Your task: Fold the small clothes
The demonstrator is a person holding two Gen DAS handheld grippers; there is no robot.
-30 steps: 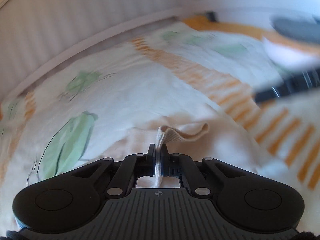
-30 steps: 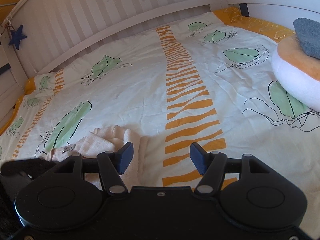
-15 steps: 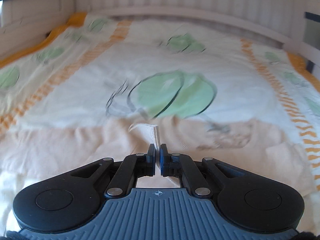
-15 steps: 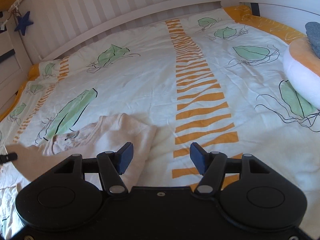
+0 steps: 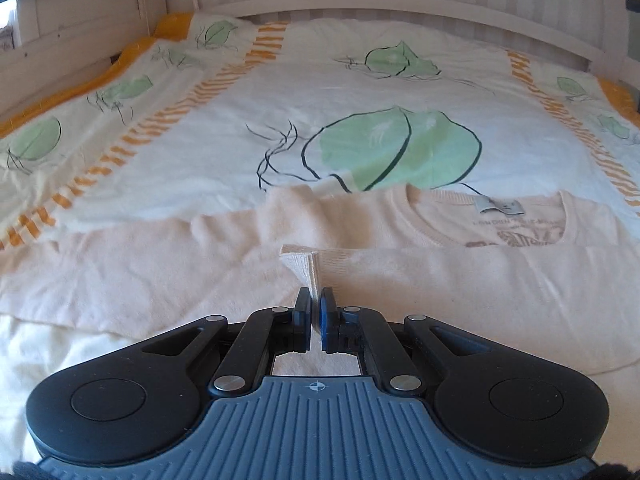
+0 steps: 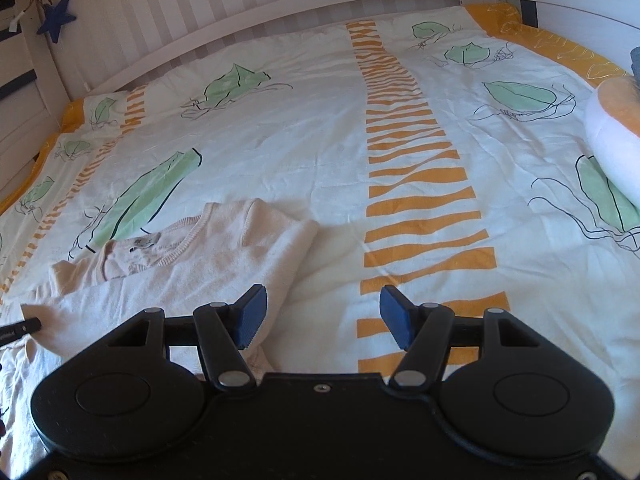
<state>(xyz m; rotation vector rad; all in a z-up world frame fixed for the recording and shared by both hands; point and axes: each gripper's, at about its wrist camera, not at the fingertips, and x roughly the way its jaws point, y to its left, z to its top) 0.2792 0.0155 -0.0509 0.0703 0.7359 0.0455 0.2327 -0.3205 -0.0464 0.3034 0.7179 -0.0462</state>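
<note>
Now we have the left gripper (image 5: 316,300) pinching the ribbed cuff (image 5: 306,266) of a small cream sweater (image 5: 440,280), its jaws pressed together on that fold of knit. From the left wrist view the sweater lies spread across the duvet (image 5: 360,80), neckline and label (image 5: 498,205) facing up, with a sleeve stretched out flat to the left. A large green leaf print (image 5: 396,148) sits just beyond the collar.

Our right gripper (image 6: 322,314) hangs with its jaws spread and nothing between them. Its left blue pad is over the sweater's (image 6: 200,272) near edge, and the right pad is above the orange striped band (image 6: 416,184) of the duvet. In this view the sweater rests at the lower left of the bed, partly folded on itself. A white and orange cushion (image 6: 616,128) lies at the right edge, well apart from the garment, and a blue star (image 6: 56,20) hangs on the white slatted bed frame (image 6: 240,8).
</note>
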